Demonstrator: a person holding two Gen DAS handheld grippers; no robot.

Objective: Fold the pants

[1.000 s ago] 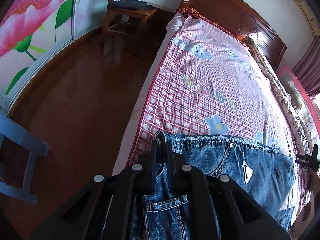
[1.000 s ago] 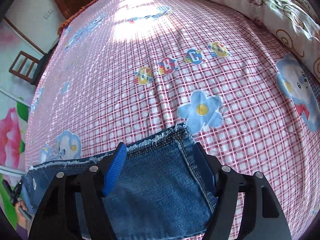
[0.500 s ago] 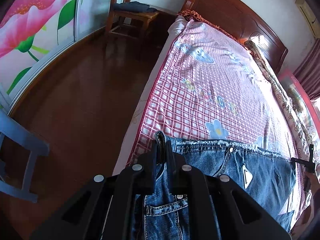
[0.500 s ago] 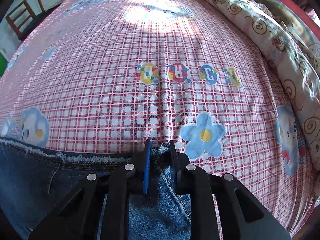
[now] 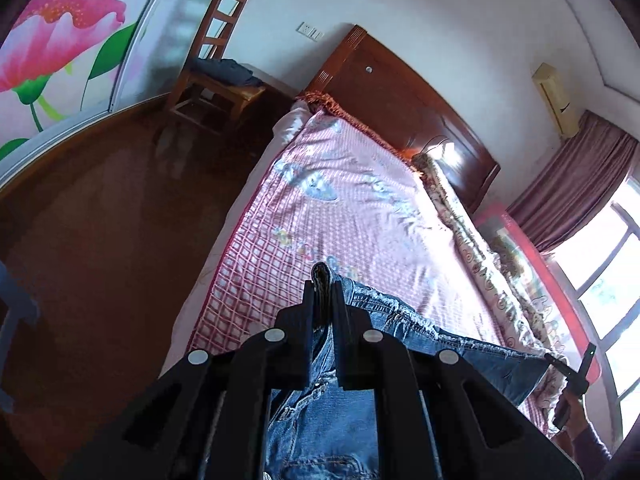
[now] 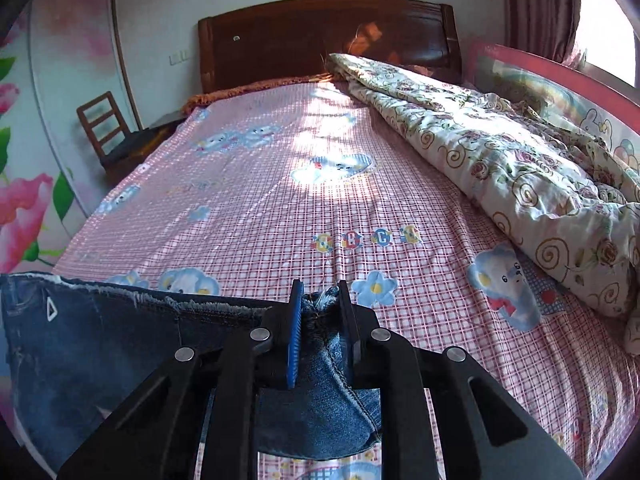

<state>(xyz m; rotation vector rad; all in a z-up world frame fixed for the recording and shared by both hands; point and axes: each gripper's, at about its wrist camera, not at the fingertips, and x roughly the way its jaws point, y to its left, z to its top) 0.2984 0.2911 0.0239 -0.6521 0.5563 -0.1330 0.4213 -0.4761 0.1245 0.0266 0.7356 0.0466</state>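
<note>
The lower legs of the jeans (image 5: 336,420) run out of the left wrist view's bottom edge, partly hidden behind the left gripper (image 5: 322,292). In the right wrist view the denim's (image 6: 100,344) left side is cut off by the lens rim, and the pinched hem sits mostly concealed between the right gripper's (image 6: 320,304) fingers. The dark item on the chair (image 5: 208,76) is too small to identify. The far bed (image 6: 280,200) edge lies under the quilt (image 6: 520,168).
</note>
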